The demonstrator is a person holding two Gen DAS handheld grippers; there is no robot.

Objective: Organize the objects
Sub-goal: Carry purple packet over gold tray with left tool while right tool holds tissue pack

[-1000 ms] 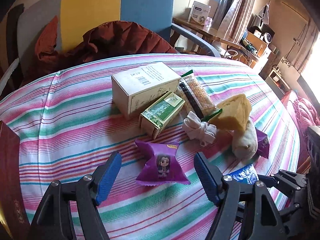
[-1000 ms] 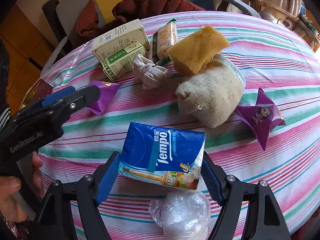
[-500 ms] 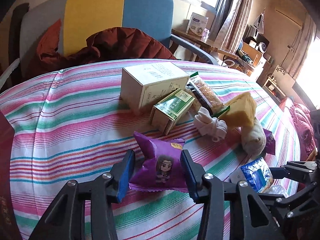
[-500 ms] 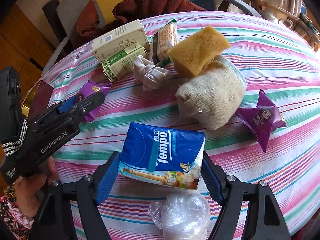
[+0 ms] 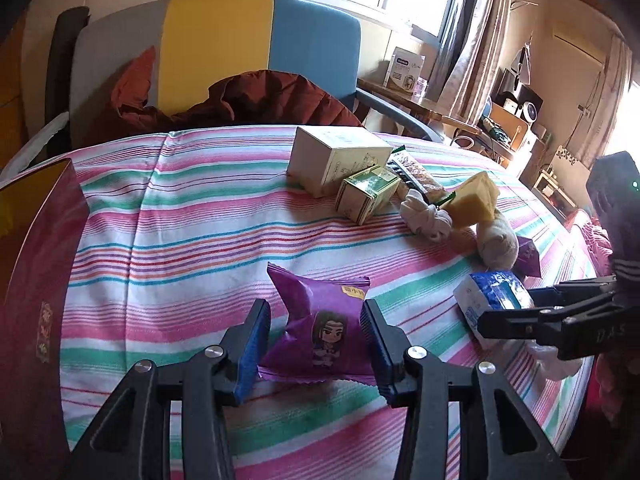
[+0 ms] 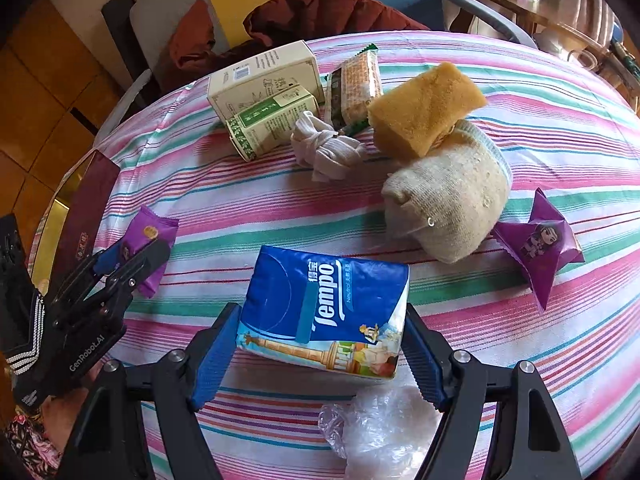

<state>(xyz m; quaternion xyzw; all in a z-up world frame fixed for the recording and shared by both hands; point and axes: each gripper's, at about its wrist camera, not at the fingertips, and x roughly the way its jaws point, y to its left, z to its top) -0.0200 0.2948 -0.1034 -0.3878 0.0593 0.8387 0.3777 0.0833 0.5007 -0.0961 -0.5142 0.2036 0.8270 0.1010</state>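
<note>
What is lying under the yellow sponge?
The yellow sponge rests tilted on the beige sock, its lower corner near a green snack wrapper. Anything else beneath is covered.

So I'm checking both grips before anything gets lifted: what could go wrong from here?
The left gripper pinches a puffy purple packet; its slick foil could squirm out or get crushed.

The right gripper holds a soft tissue pack, which may sag and slip.

A crumpled plastic bag lies right under that pack and could get dragged along.
</note>
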